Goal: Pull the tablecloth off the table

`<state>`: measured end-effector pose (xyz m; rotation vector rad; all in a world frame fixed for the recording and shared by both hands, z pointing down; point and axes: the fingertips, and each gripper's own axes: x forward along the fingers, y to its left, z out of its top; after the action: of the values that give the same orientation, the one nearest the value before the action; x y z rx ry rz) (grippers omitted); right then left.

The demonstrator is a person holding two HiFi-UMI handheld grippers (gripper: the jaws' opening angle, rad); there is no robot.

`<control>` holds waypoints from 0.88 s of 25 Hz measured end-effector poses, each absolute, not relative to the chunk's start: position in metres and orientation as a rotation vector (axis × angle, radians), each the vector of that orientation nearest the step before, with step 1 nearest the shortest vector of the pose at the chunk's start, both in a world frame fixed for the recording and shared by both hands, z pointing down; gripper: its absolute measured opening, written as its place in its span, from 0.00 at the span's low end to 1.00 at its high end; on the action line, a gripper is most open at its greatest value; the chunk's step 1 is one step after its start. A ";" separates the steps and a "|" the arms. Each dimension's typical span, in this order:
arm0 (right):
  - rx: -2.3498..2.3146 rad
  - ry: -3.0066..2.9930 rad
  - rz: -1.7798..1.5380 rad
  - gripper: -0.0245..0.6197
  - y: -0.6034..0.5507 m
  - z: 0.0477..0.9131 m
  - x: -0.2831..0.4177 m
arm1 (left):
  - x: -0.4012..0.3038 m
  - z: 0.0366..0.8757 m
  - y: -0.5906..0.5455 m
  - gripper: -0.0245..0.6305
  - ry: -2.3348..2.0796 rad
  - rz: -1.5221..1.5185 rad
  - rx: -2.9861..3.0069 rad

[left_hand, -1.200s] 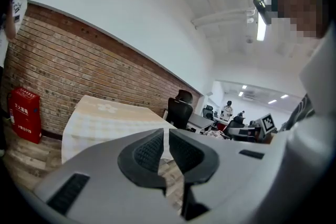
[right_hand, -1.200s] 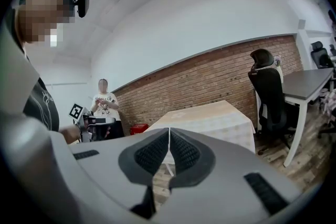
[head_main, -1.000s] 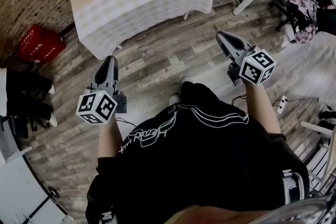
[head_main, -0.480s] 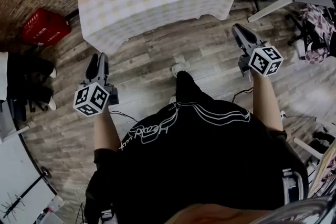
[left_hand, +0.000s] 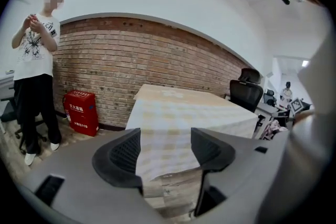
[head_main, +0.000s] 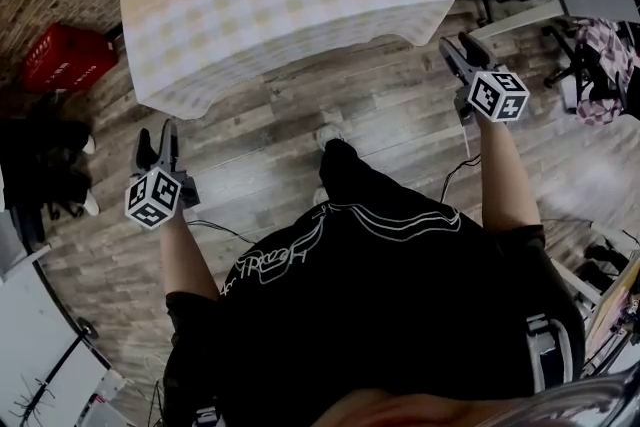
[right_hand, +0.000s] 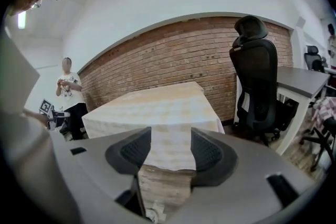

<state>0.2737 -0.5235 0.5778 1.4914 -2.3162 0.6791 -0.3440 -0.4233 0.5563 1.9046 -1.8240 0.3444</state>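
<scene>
A cream tablecloth [head_main: 280,0] with pale checks and a white flower print covers the table and hangs down its sides. It hangs straight ahead in the left gripper view [left_hand: 178,123] and the right gripper view [right_hand: 163,113]. My left gripper [head_main: 157,140] is short of the cloth's near left corner. Its jaws have just been opening and stand open [left_hand: 165,152] with nothing between them. My right gripper [head_main: 458,45] is beside the near right corner. It too has just been opening and is open [right_hand: 170,153] and empty. Neither gripper touches the cloth.
A red box [head_main: 60,70] stands by the brick wall left of the table. A person [left_hand: 34,60] stands near it. A black office chair [right_hand: 257,81] and a grey desk [right_hand: 302,78] are to the right. Cables lie on the wooden floor [head_main: 280,145].
Both grippers have moved forward and down toward the table's near corners. Their jaws, shut before, now stand open. The table has come closer in the head view.
</scene>
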 end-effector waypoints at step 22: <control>1.508 -1.993 0.672 0.39 -0.641 0.721 0.311 | -0.441 0.702 -0.487 0.49 -1.897 0.576 1.608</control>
<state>0.3107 -0.6412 0.7206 1.5079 -1.9933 0.6720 -0.4414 -0.4873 0.7018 1.6083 -1.8966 0.5761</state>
